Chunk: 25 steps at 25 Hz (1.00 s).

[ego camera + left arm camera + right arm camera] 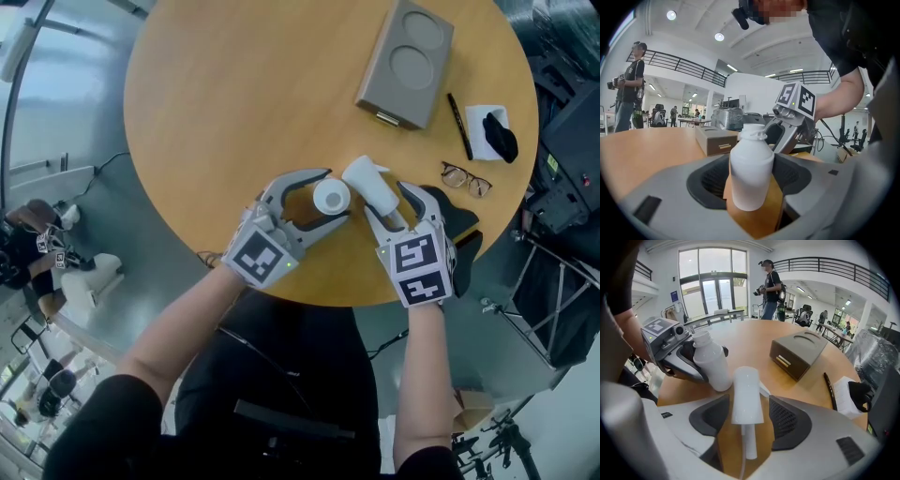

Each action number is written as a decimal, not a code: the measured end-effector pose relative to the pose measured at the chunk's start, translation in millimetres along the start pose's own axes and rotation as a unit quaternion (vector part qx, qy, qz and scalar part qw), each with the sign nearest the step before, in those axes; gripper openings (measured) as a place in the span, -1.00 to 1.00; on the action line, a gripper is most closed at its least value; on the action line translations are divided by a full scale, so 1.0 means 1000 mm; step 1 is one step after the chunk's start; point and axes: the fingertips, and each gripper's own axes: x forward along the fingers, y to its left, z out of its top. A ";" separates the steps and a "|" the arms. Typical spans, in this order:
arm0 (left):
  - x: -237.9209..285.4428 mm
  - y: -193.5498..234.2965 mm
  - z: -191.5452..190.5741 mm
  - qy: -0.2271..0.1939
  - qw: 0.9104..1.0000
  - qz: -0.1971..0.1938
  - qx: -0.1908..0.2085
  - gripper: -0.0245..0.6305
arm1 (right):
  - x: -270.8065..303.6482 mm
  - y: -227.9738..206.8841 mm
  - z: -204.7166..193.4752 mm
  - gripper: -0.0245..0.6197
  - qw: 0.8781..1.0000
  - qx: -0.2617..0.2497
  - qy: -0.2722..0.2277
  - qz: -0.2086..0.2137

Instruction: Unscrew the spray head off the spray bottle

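Note:
A white spray bottle (330, 197) stands upright near the front edge of the round wooden table (234, 94), its neck bare and uncapped. My left gripper (322, 202) is shut on the bottle's body (750, 168), one pad pressing on each side. The white spray head (368, 181) is off the bottle, just to its right. It lies lengthwise between the jaws of my right gripper (394, 208), its thin dip tube (749, 441) pointing back at the camera. A narrow gap shows on both sides of the spray head (746, 394), so the right pads do not press on it.
A brown box (405, 61) with two round recesses sits at the table's back right. A black pen (459, 127), a pair of glasses (466, 178) and a white sheet with a black object (492, 131) lie along the right edge. A person (771, 284) stands beyond the table.

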 end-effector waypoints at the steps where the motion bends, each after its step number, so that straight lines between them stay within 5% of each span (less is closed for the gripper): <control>1: -0.005 0.000 0.004 0.000 1.000 0.003 0.002 0.07 | -0.006 0.002 0.003 -0.06 1.000 0.000 -0.003 0.001; 14: -0.055 -0.007 0.075 0.000 1.000 0.018 0.003 0.07 | -0.083 0.037 0.046 -0.06 0.997 0.008 -0.061 0.038; 25: -0.126 -0.044 0.186 -0.028 0.999 0.011 -0.045 0.06 | -0.197 0.101 0.112 -0.06 0.968 0.010 -0.211 0.137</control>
